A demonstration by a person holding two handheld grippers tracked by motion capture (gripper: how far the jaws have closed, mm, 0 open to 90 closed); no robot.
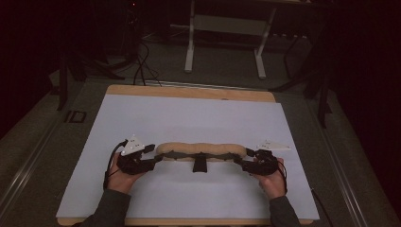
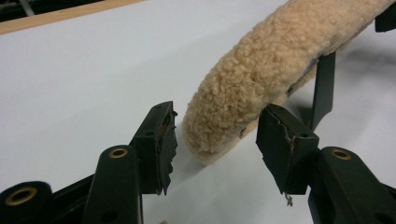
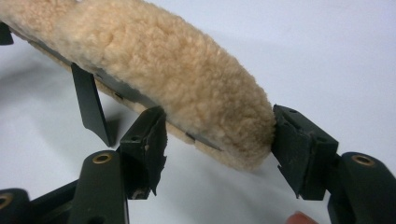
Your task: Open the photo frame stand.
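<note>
Hand-held grippers, left [image 1: 152,154] and right [image 1: 247,158], gape around the fleece pad's [image 1: 202,150] crosswise-lying ends.

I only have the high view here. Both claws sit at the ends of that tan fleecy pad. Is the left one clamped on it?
Observer: No. The left claw stands open around the end of the fleecy pad, with a clear gap at one jaw.
Operator: And the right one?
Observer: The right claw is open too; the pad's tip lies between its jaws, and the fleece looks undented.
Operator: What is the dark piece under the middle?
Observer: A flat black strap hanging down from the pad's underside.
</note>
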